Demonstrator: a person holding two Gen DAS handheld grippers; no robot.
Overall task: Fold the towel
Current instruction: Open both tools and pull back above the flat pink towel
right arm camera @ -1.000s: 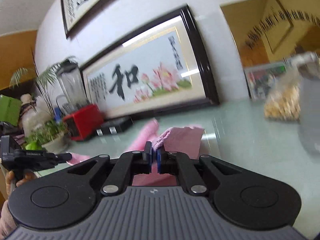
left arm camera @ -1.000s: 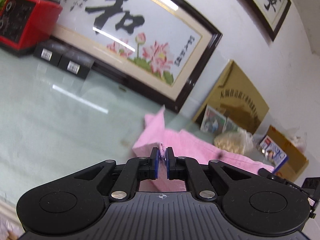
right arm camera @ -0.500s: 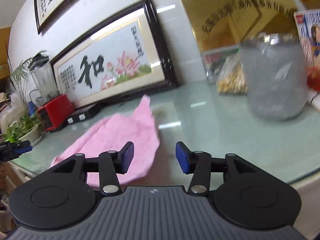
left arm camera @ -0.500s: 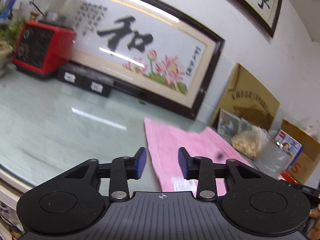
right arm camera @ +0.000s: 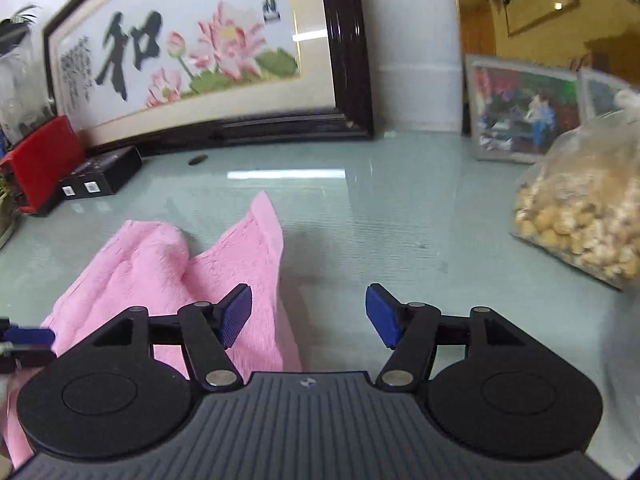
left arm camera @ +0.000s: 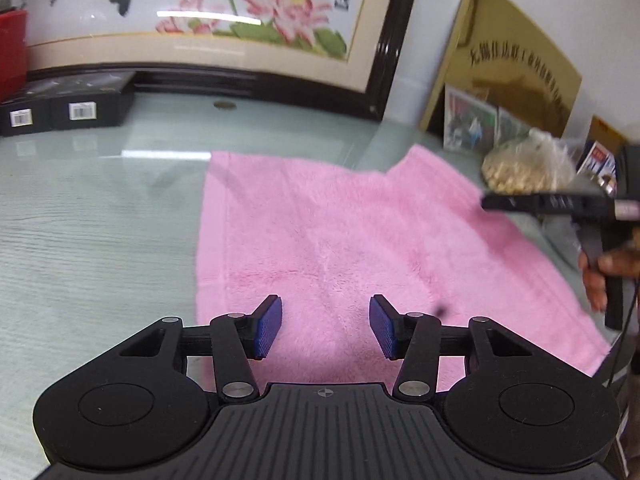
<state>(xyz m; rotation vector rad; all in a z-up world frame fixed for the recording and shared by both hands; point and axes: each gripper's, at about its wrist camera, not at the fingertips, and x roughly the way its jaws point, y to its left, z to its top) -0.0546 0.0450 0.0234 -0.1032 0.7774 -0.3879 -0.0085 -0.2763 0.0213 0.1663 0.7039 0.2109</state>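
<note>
both pairs of blue-padded fingers [left arm camera: 269,327] are spread wide and hold nothing, the left gripper [left arm camera: 325,327] over the pink towel [left arm camera: 340,248], the right gripper [right arm camera: 308,315] beside its edge. towel lies on the glassy green tabletop [left arm camera: 80,216]; behind stands a framed lotus picture [right arm camera: 200,56] with the large character 和.

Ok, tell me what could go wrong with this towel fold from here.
1. The far right corner of the pink towel is bunched and lifted, so the next fold may come out crooked.
2. The right tool sits open at the towel's edge and could close on only part of it.
3. The glass tabletop looks slick; the towel may slide when the left tool grips.
</note>
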